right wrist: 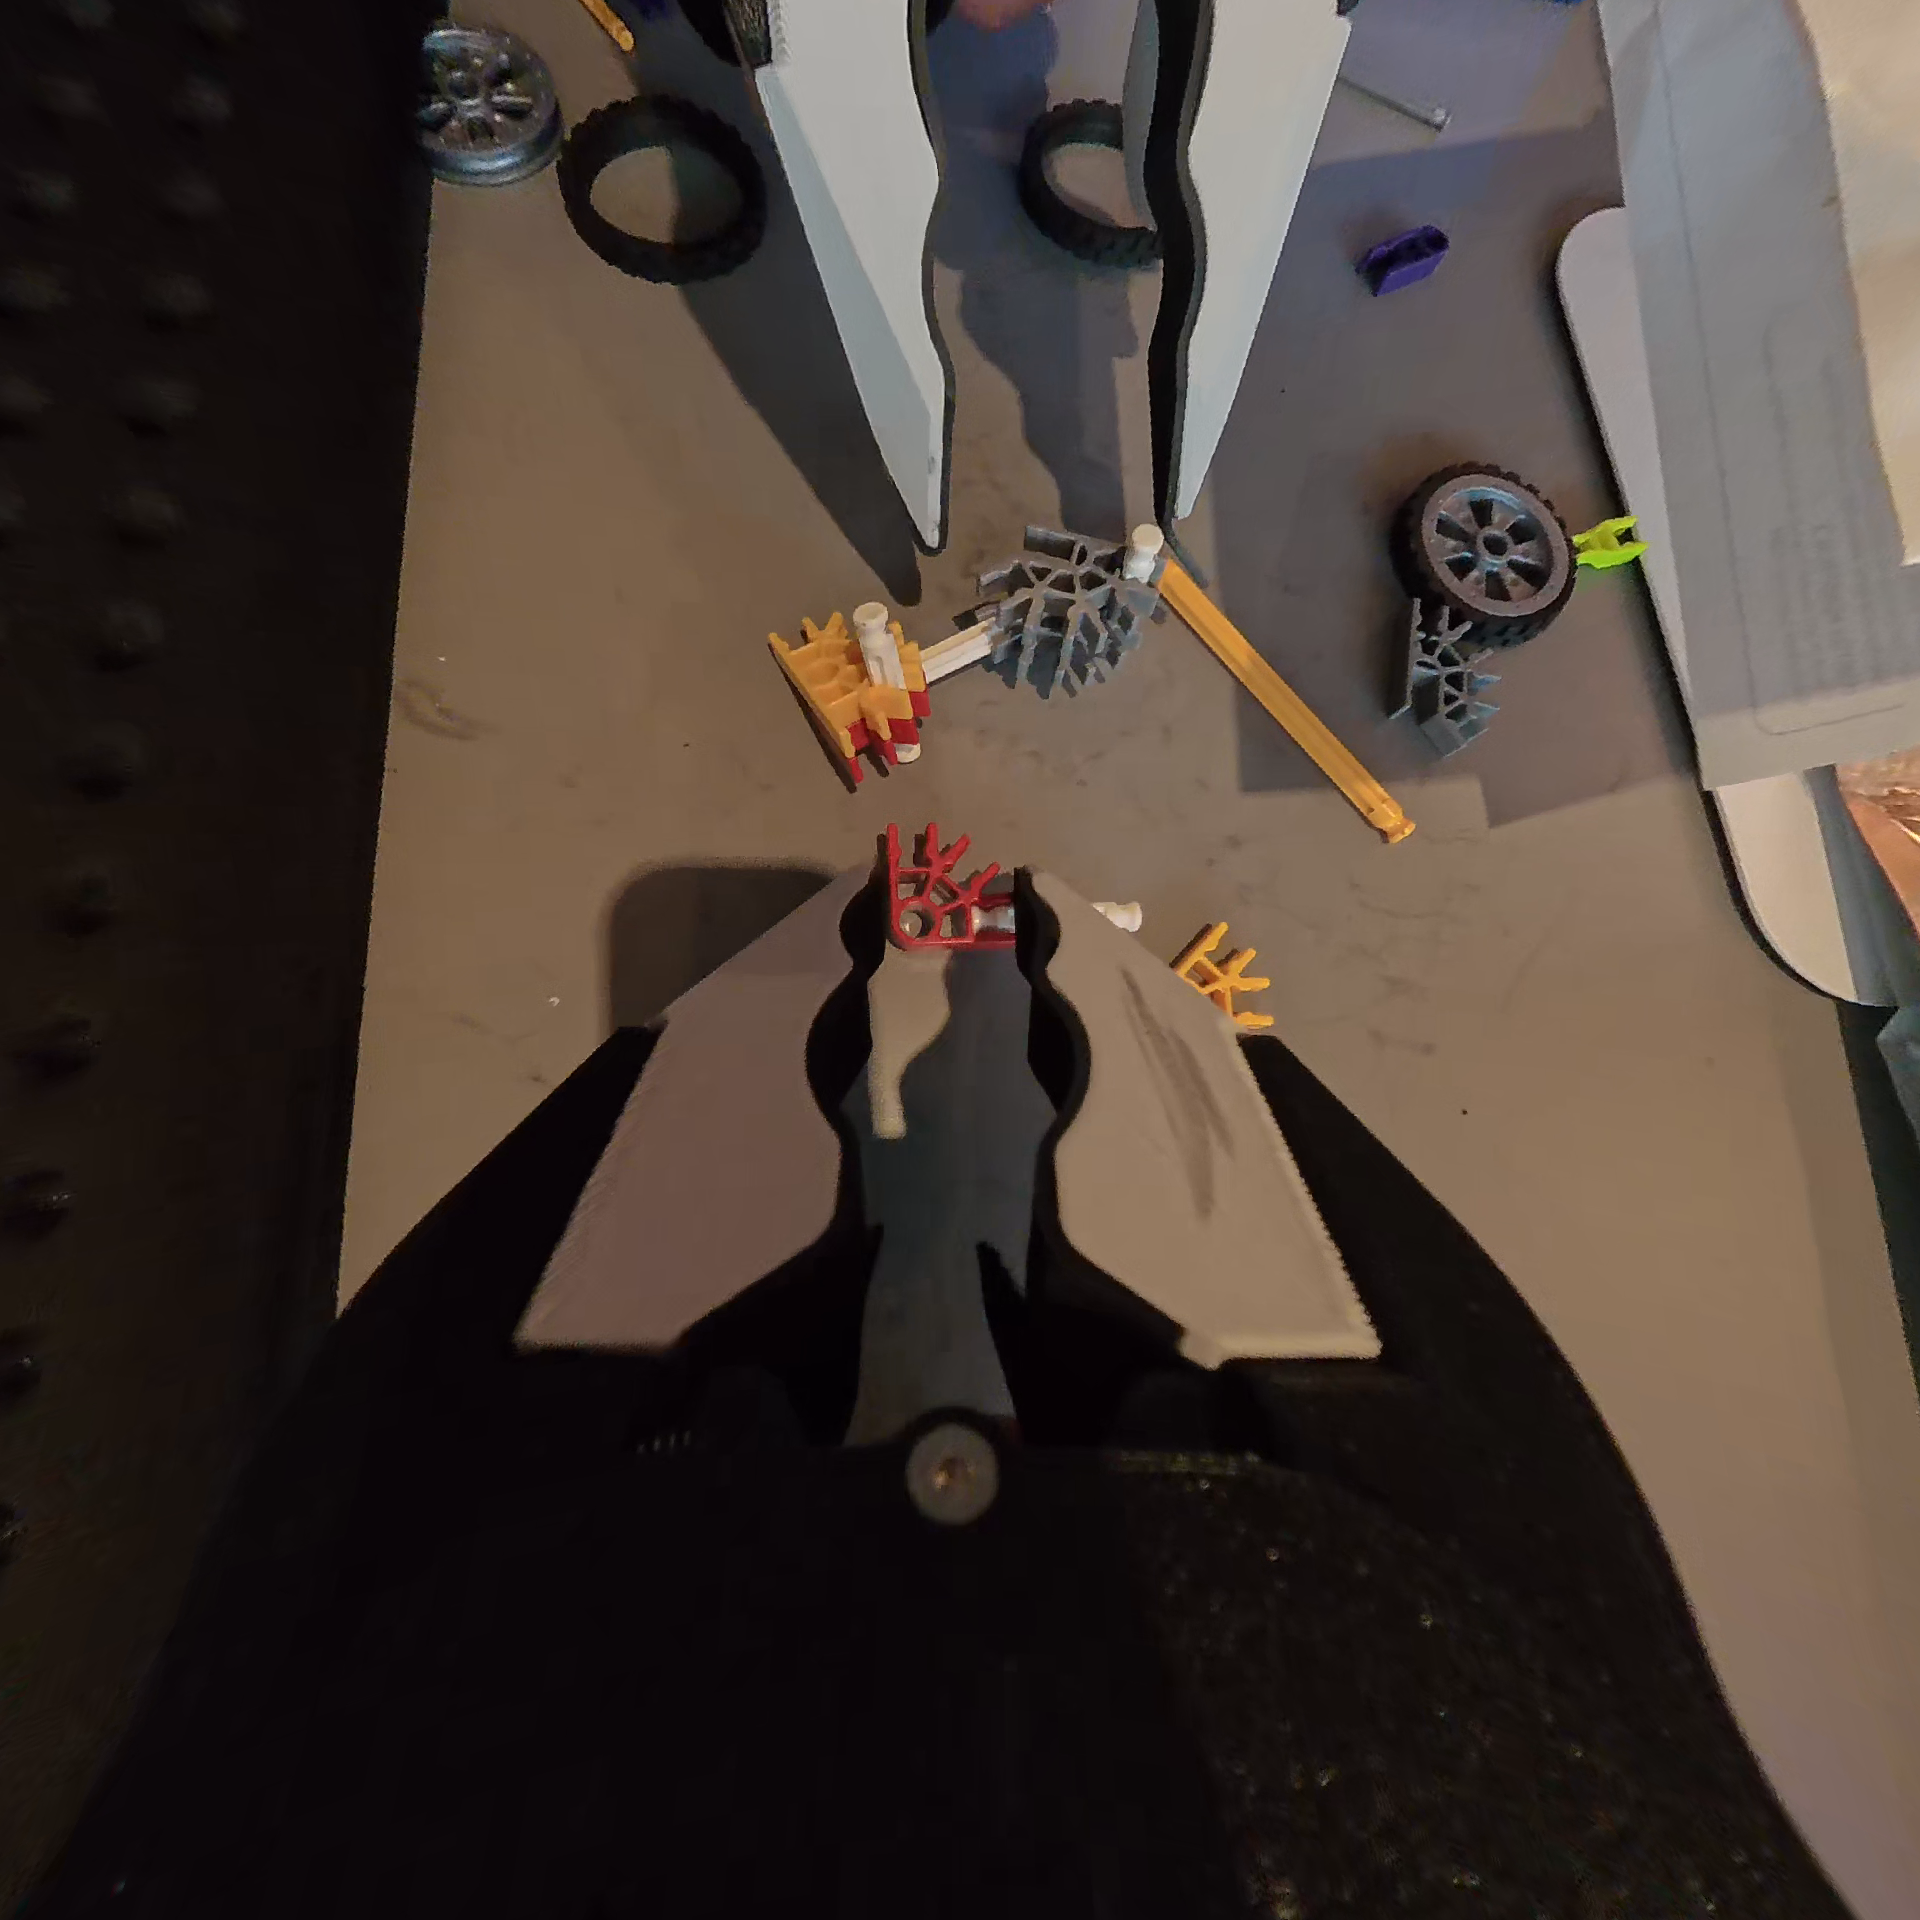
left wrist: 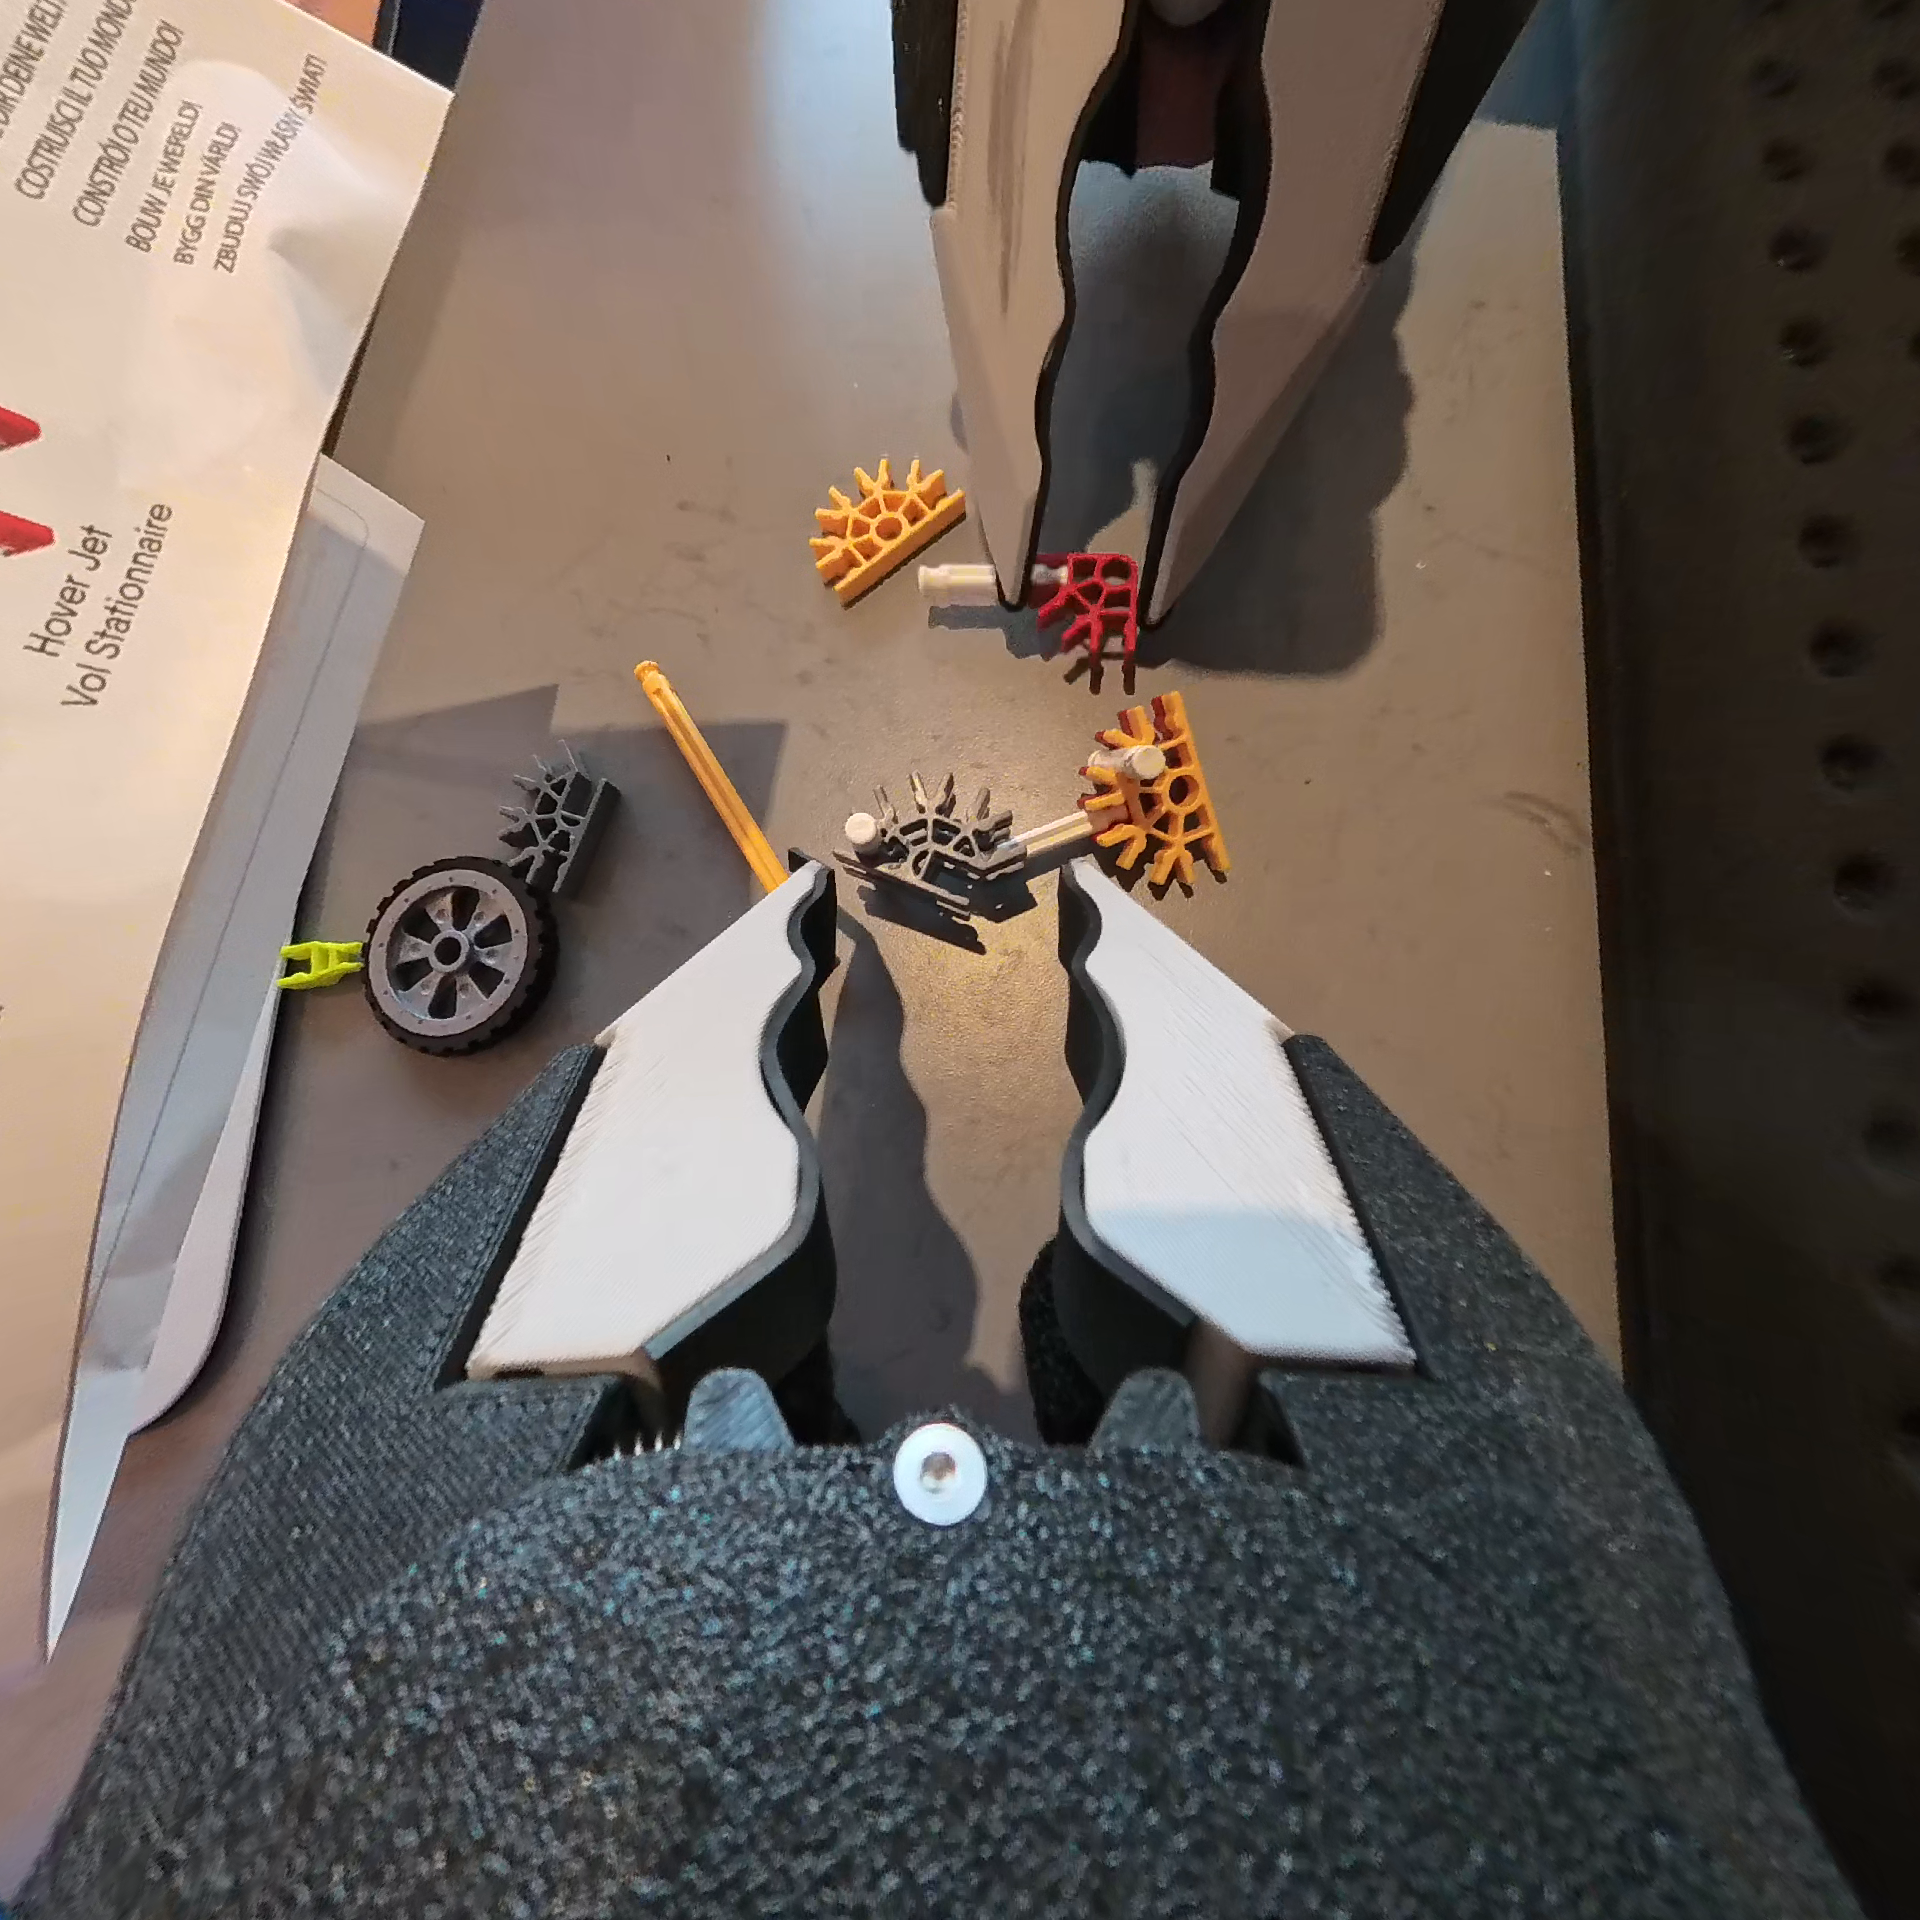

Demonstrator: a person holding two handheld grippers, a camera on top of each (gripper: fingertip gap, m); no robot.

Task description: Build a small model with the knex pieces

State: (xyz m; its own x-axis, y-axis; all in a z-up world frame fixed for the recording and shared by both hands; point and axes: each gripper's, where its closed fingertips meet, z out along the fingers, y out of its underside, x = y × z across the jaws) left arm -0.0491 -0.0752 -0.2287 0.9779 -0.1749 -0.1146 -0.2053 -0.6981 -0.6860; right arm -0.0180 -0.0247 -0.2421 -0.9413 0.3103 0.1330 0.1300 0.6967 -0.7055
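Red connector (right wrist: 940,904) between right tongs (right wrist: 940,909), seemingly gripped, left tongs (left wrist: 948,894) apart

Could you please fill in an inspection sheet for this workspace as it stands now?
Surface: grey table, scuffed.
Job's things: red connector with white rod; grey connector rodded to yellow-red stack.
Clutter: yellow connector, yellow rod, wheel by a second grey connector, green clip, loose tyres, rim, purple piece, leaflets.
Grippers: right tool shut on red connector; left tool open, beside grey connector.
Cables: nothing seen.
Surroundings: black studded mat.
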